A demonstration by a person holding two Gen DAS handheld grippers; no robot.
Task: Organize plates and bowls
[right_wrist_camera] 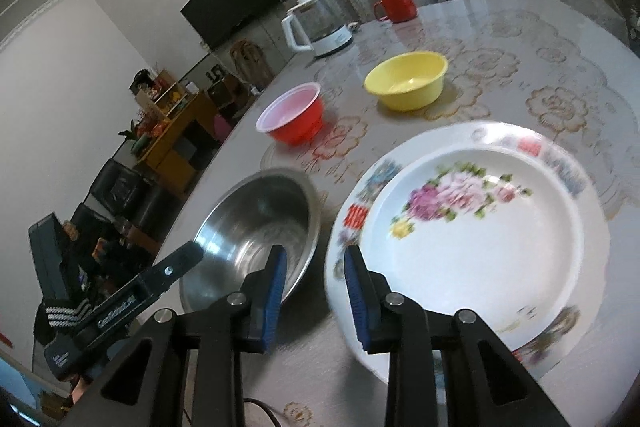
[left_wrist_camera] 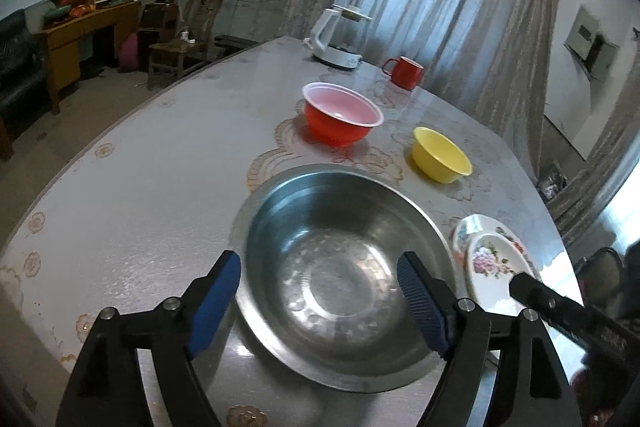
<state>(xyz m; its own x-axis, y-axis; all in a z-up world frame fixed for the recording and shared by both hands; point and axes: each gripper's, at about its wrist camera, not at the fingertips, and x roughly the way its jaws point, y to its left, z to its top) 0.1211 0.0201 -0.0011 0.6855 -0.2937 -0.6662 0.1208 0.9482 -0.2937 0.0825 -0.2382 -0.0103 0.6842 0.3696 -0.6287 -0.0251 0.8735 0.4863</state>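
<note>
The wide, shiny steel bowl (left_wrist_camera: 340, 291) sits on the pale floral-patterned table (left_wrist_camera: 132, 187), and the left gripper (left_wrist_camera: 320, 299) hangs above it with jaws spread and nothing between the pads. Just beside the steel bowl, the white flower-painted plate (right_wrist_camera: 480, 239) is the likely next piece: the right gripper (right_wrist_camera: 316, 299) straddles its near rim with a gap showing, not gripping. Beyond the steel bowl wait a red plastic bowl (left_wrist_camera: 340, 117) and a small yellow bowl (left_wrist_camera: 440, 155). The next move, I judge, is closing on the plate's rim.
</note>
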